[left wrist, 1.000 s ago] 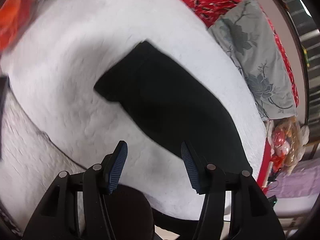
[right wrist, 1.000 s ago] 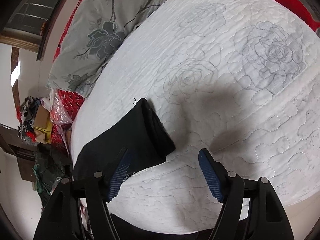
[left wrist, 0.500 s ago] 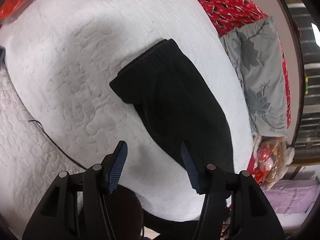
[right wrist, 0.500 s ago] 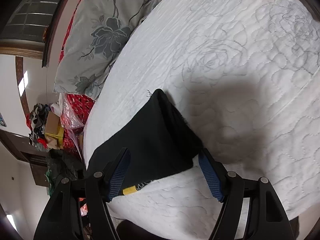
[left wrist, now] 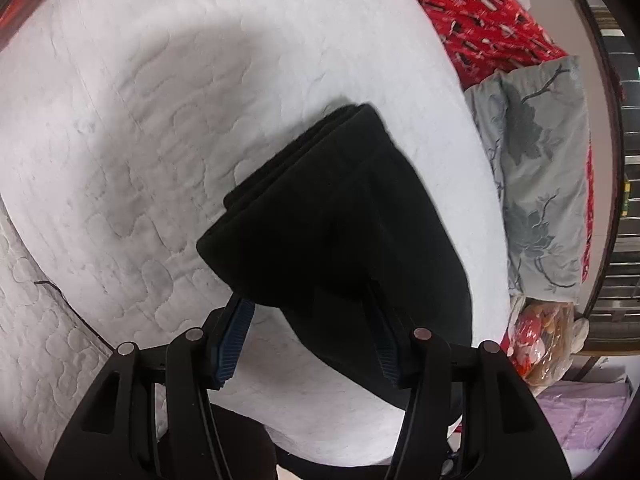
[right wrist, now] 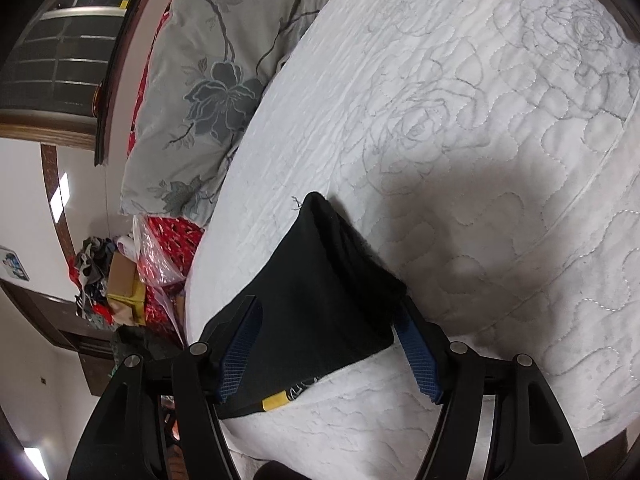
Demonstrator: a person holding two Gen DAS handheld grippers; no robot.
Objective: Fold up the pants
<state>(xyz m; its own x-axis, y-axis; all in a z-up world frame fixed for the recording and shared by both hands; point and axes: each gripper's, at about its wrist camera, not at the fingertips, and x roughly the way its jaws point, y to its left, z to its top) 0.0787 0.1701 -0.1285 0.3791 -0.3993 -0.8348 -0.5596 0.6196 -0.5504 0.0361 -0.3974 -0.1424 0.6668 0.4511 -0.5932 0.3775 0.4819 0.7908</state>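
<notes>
Black folded pants (left wrist: 340,220) lie on a white quilted mattress (left wrist: 140,140). In the left wrist view their near corner reaches in between the fingers of my left gripper (left wrist: 308,320), which stands half wide; its blue pads (left wrist: 236,336) do not visibly press the cloth. In the right wrist view the other end of the pants (right wrist: 320,300) fills the gap of my right gripper (right wrist: 328,344). Its jaws are closing around that end, and its pads (right wrist: 418,360) sit at the cloth's edges. A small yellow label (right wrist: 274,402) shows on the pants' near edge.
A grey floral pillow (right wrist: 208,92) and red patterned bedding (left wrist: 492,16) lie along the mattress's far side. Beyond the edge are plastic bags (right wrist: 160,260), a cardboard box (right wrist: 122,280) and clutter on the floor. A seam (left wrist: 52,292) marks the mattress's side.
Both grippers have sunk toward the pants, so the cloth now lies between each pair of fingers. The right jaws have narrowed; the left jaws keep their width.
</notes>
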